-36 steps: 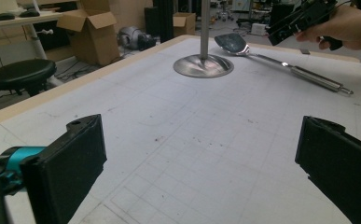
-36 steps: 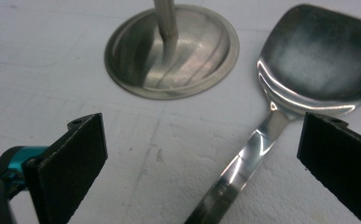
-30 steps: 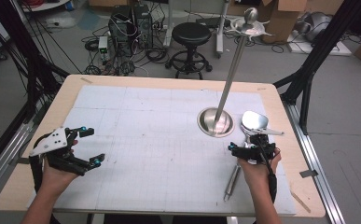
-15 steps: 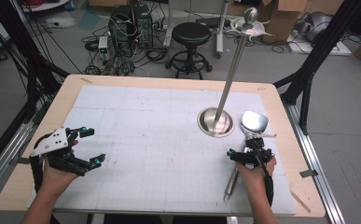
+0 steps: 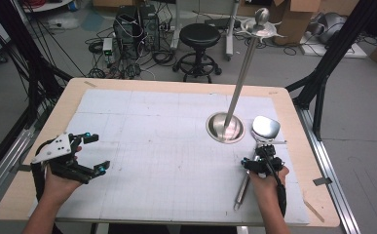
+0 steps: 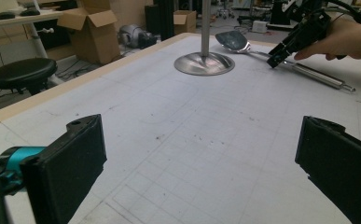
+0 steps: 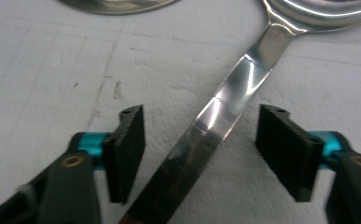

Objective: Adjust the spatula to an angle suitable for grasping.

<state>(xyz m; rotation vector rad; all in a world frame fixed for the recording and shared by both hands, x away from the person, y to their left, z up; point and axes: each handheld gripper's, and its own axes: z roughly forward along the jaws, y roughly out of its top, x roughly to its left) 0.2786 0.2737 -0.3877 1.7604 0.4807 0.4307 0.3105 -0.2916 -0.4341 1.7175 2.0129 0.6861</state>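
Straddling the ladle point(image 7: 225, 112) handle, the right gripper point(image 7: 201, 154) is spread. Close squarely, keeping the handle centred. At eight o'clock, the left gripper point(image 5: 86, 156) rests spread.

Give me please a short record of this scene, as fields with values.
surface: table with a white gridded mat
stand: round metal base with a tall pole
utensil: large metal spoon lying flat, right of the base
left gripper: open, holding nothing
right gripper: open, jaws either side of the spoon handle, not closed on it
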